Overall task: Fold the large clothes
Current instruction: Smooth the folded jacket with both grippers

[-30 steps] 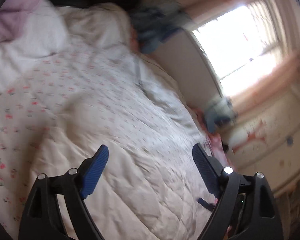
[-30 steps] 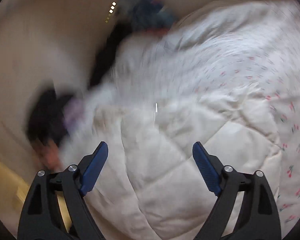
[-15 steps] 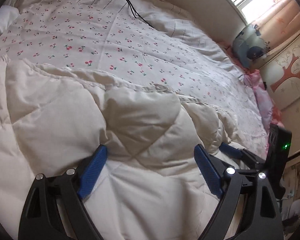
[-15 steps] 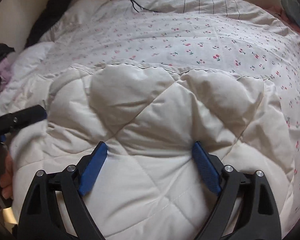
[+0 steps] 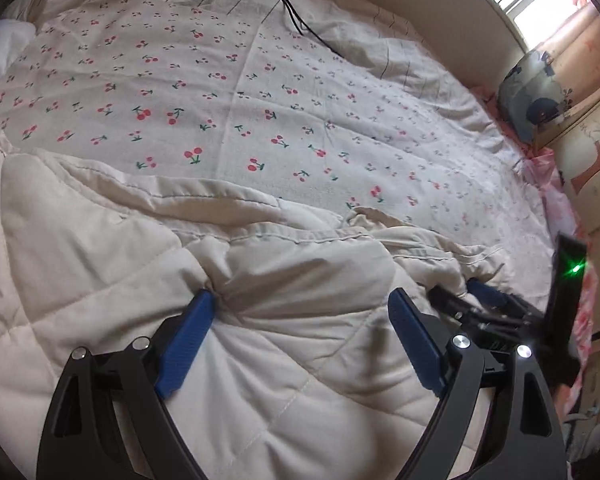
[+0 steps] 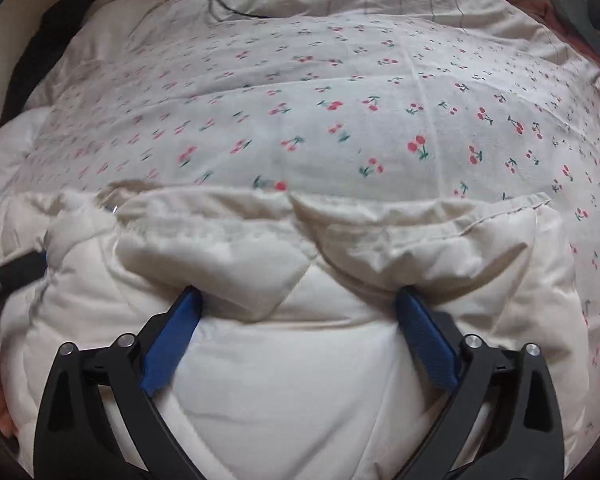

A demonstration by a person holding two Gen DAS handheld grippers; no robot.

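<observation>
Both grippers, left (image 5: 300,312) and right (image 6: 298,304), press wide-open into the cream quilted comforter (image 5: 100,272), gripping nothing; next, closing on its near edge.

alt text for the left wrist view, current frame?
The left gripper, jaws open, presses into a puffy cream quilted comforter on a bed covered by a cherry-print sheet. The right gripper sits at the comforter's right edge, and a black cable trails across the far sheet.
</observation>
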